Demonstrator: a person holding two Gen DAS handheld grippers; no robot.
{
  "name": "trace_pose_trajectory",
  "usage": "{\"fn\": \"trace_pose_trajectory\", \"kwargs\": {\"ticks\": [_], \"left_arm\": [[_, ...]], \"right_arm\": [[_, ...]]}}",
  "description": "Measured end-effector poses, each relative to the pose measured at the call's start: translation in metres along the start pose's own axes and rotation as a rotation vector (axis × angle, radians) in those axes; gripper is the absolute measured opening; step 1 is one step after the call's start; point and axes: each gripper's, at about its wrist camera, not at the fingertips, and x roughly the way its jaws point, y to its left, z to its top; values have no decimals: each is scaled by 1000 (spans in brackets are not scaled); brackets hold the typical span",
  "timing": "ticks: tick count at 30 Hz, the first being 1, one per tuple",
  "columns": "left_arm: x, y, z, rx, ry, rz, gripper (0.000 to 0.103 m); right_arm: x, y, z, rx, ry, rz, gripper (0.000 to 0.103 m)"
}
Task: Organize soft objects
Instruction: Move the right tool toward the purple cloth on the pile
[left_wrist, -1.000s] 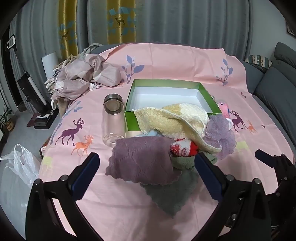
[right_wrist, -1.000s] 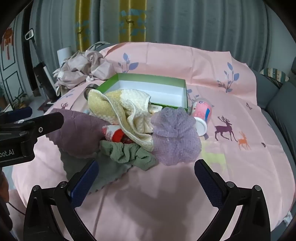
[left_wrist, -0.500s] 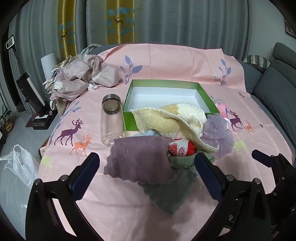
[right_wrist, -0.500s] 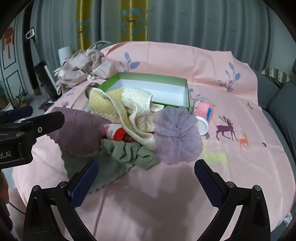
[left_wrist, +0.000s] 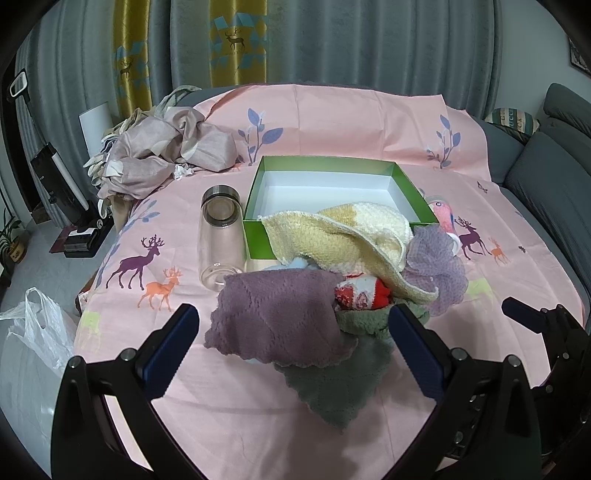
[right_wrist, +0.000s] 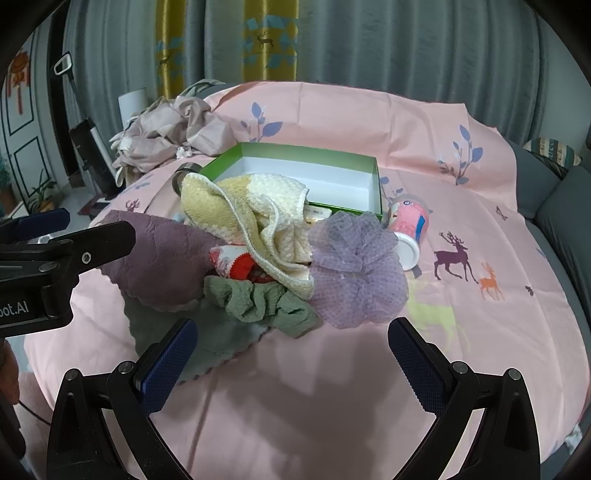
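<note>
Currently your left gripper (left_wrist: 291, 347) and right gripper (right_wrist: 291, 354) hover with fingers wide apart, holding nothing; soft pile (left_wrist: 332, 266) sits just before the green box (left_wrist: 332, 164), ready for loading.

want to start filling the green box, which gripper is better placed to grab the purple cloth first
Left, probably. The left gripper is open with the purple cloth lying just ahead, between its fingers. The right gripper is also open but faces the green scrunchie and mesh pouf.
</note>
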Motion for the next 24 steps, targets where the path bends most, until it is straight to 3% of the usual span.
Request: {"fn": "trace_pose_trajectory", "kwargs": {"ticks": [4,14,24], "left_arm": [[8,7,-2,-17,27,-42,102],[42,60,-15,-158,137,-149,102],[60,88,-32,-293,197,-353,102]], "right_arm": [[2,6,-2,-6,6,18,103],[15,6,-11,32,43,164,103],[34,28,-21,15,90,309,103]]}}
